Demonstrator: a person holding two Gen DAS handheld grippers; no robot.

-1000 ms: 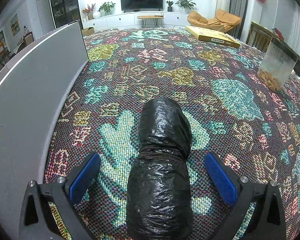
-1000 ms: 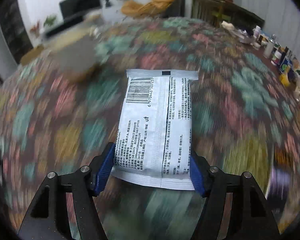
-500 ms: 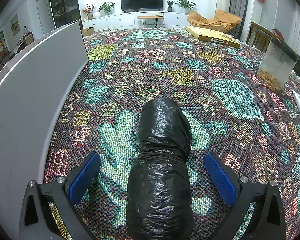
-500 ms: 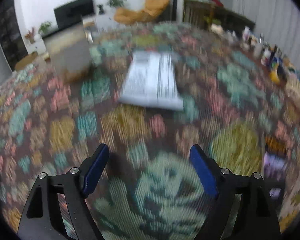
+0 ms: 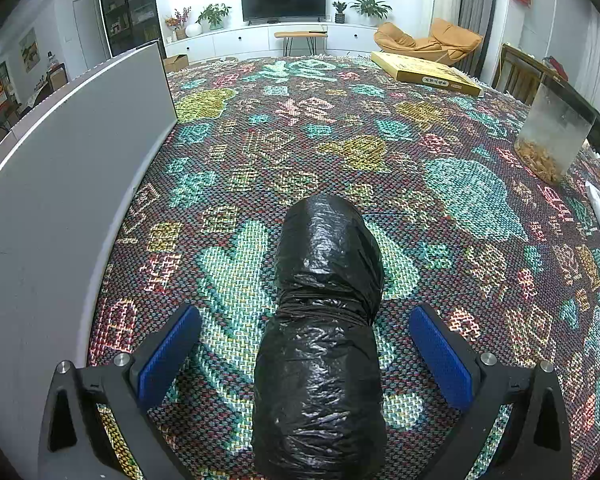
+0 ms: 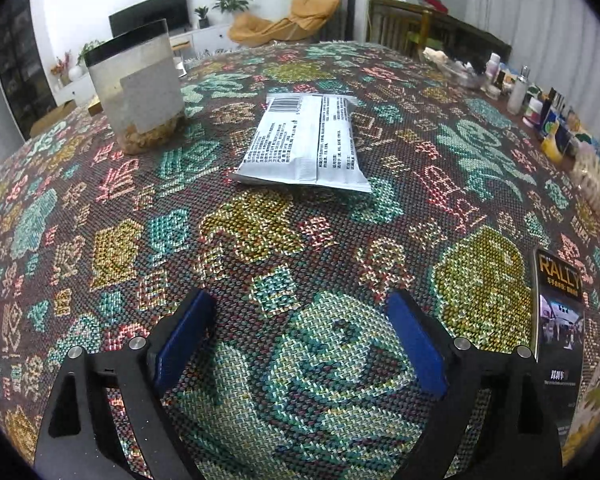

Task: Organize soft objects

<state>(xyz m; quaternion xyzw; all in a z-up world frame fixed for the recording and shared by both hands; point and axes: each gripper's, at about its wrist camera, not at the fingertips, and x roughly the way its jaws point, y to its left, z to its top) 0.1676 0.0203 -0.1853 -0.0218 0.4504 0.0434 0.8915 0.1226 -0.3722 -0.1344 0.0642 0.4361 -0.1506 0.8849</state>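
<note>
Left wrist view: though straddling the black bag bundle (image 5: 324, 328), left gripper (image 5: 305, 346) open, fingers (image 5: 168, 354) clear of both its sides; lined up along its length, likely for a sideways pinch.
Bundle: lying on the patterned counter (image 5: 460, 184), beside the grey panel (image 5: 60, 184).
Right wrist view: right gripper (image 6: 300, 342) empty, widening further, fingers (image 6: 416, 344) over bare cloth.
White packet (image 6: 306, 142): flat on the counter, well apart from the fingers, near the clear jar (image 6: 138, 88); probably set down there.
</note>
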